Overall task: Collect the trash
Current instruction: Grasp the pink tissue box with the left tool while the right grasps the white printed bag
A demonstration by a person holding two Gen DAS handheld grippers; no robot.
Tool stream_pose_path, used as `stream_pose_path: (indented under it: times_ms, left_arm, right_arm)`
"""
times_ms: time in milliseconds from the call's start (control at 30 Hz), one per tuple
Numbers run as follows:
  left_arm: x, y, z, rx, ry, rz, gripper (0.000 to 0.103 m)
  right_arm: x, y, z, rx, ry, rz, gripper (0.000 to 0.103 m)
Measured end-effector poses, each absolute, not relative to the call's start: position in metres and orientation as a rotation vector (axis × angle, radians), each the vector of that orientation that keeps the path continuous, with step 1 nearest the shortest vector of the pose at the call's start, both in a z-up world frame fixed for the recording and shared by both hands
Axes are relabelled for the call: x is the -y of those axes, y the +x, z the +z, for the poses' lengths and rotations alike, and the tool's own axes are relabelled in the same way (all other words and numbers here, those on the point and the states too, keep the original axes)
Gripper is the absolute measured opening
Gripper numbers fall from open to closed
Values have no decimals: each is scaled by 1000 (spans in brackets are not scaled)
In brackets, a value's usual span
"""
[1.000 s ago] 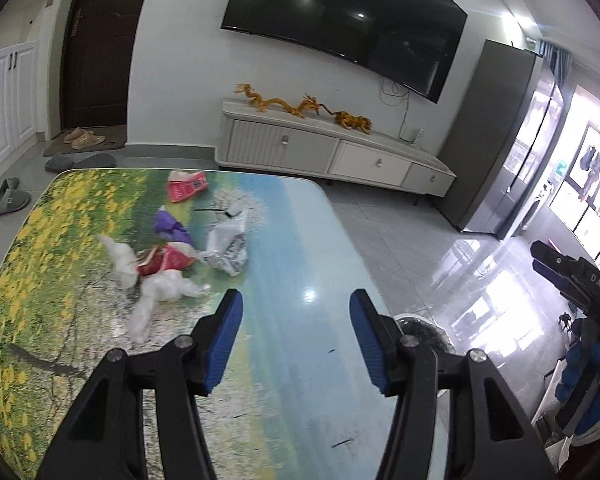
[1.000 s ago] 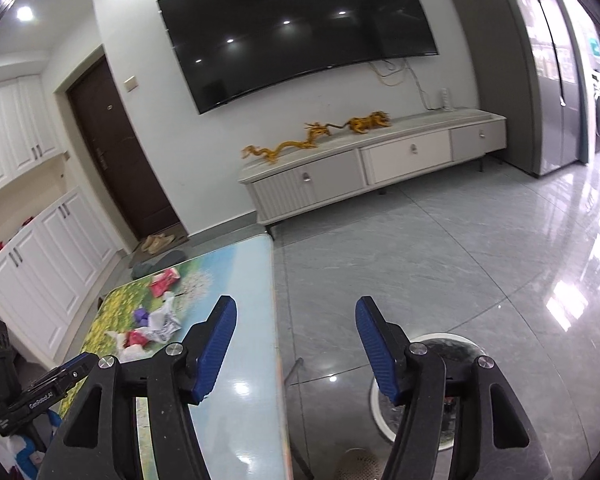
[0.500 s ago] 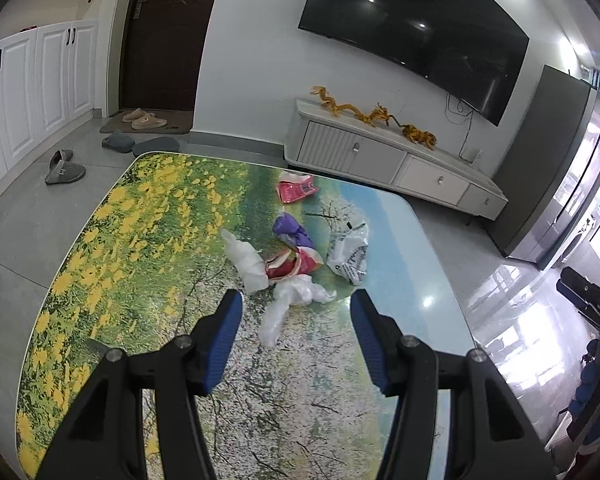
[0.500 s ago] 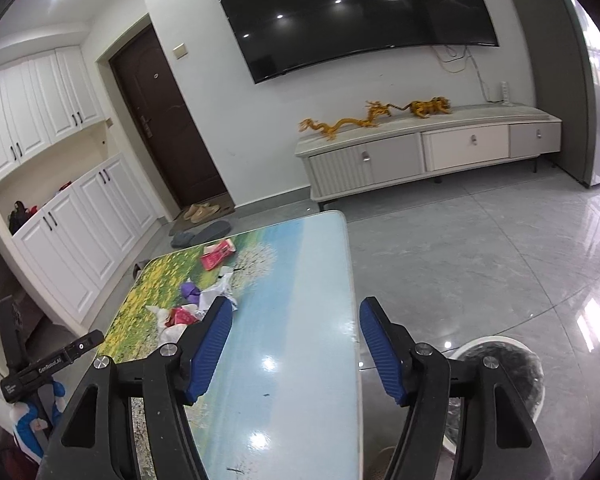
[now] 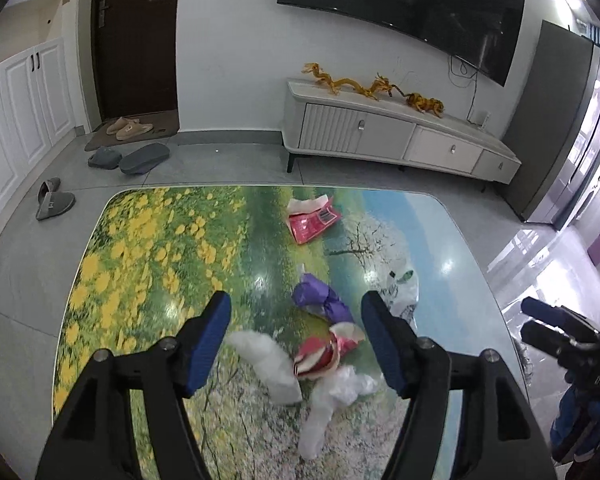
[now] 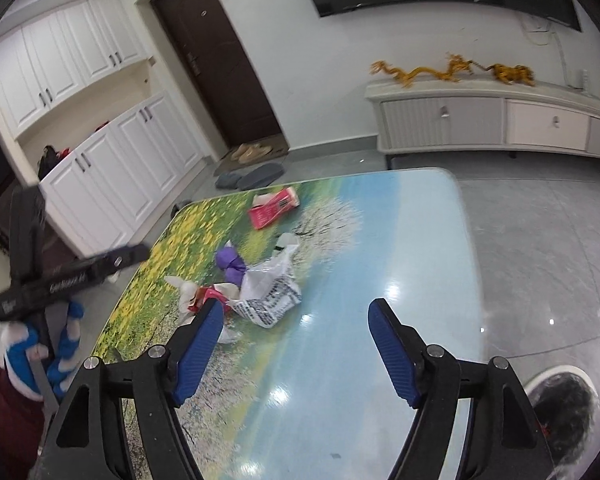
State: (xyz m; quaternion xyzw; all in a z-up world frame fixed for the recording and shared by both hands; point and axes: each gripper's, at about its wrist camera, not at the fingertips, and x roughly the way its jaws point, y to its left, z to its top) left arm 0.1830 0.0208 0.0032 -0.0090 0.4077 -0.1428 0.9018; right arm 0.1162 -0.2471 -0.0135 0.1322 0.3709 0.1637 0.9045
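Blue pads on both grippers, and both sets of jaws are opening, with nothing gripped in either. The left gripper (image 5: 296, 340) hangs over the table (image 5: 148, 264), tilted down at a heap of trash: a white plastic scrap (image 5: 268, 360), a red wrapper (image 5: 324, 350) and a clear crumpled bag (image 5: 332, 400) show in the gap between its pads, but the pads touch none of them. Just beyond lies a purple wrapper (image 5: 320, 298), and beside the right pad a printed white bag (image 5: 404, 296). A red packet (image 5: 312, 222) sits apart, nearer the far edge of the table.

The right gripper (image 6: 296, 344) hovers above the shiny blue part of the tabletop (image 6: 400, 240), with only bare surface between its pads. From there the heap lies to the left of its left pad: the printed bag (image 6: 270, 288), the purple wrapper (image 6: 232, 262), the red wrapper (image 6: 210, 294) partly hidden behind that pad. The red packet (image 6: 274, 206) lies farther off toward the door (image 6: 216, 68).

On the floor at the lower right is a round bin with a dark liner (image 6: 564, 404), well away from the trash. Slippers (image 5: 54, 200) lie about by the door, and a golden dragon ornament (image 5: 372, 88) stretches along the low cabinet (image 5: 380, 136) under the TV (image 5: 404, 4).
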Motion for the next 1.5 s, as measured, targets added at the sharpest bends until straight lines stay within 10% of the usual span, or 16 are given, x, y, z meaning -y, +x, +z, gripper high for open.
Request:
stream_pose_path:
  times_ms: [533, 1033, 1267, 1500]
  left_arm:
    - [66, 350, -54, -922, 242, -439, 71]
    - [83, 356, -87, -941, 359, -488, 71]
    - [78, 355, -96, -971, 333, -487, 38]
    - [74, 343, -87, -957, 295, -483, 30]
  right_arm:
    - [212, 204, -66, -855, 341, 495, 76]
    - [201, 213, -81, -883, 327, 506, 66]
    - [197, 210, -84, -873, 313, 512, 51]
    - [205, 205, -83, -863, 337, 503, 38]
